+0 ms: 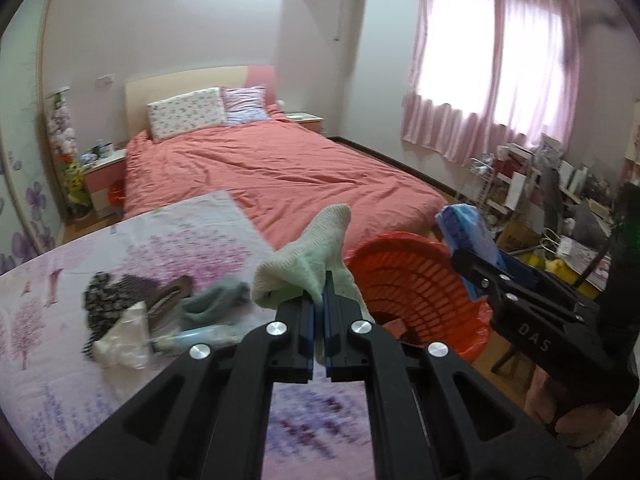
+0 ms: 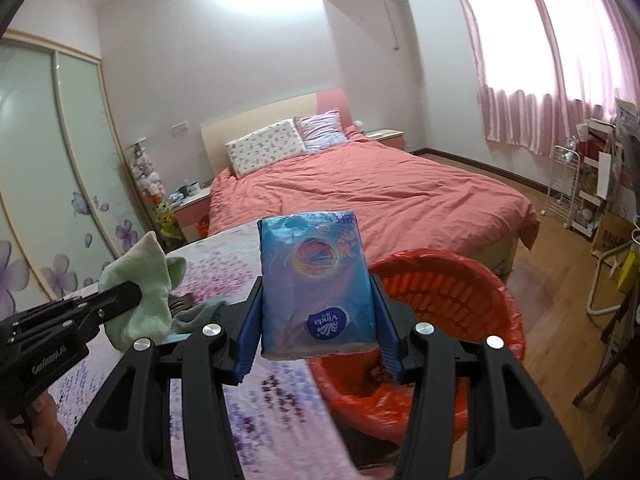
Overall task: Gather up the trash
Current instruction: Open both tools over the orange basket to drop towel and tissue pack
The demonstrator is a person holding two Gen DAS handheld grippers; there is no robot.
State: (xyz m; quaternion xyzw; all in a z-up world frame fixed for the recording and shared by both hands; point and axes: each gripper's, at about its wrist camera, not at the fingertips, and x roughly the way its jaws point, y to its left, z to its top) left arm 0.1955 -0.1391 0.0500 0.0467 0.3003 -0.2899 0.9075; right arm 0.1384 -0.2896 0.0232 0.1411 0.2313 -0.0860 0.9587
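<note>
The left tongs (image 1: 319,312) are pressed together on a pale green sock (image 1: 316,256), held up above the bench (image 1: 48,312) edge, just beside the red basket (image 1: 416,280). The right tongs (image 2: 318,320) pinch a blue tissue pack (image 2: 316,280) upright by its sides — over the near rim of the basket. More litter lies on the bench — a clear bag (image 1: 124,332), a grey sock (image 1: 216,304).

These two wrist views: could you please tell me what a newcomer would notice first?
Probably the blue tissue pack clamped in the right gripper, beside the red basket. Next, the pale green sock pinched in the left gripper, above the floral tablecloth with leftover litter.
</note>
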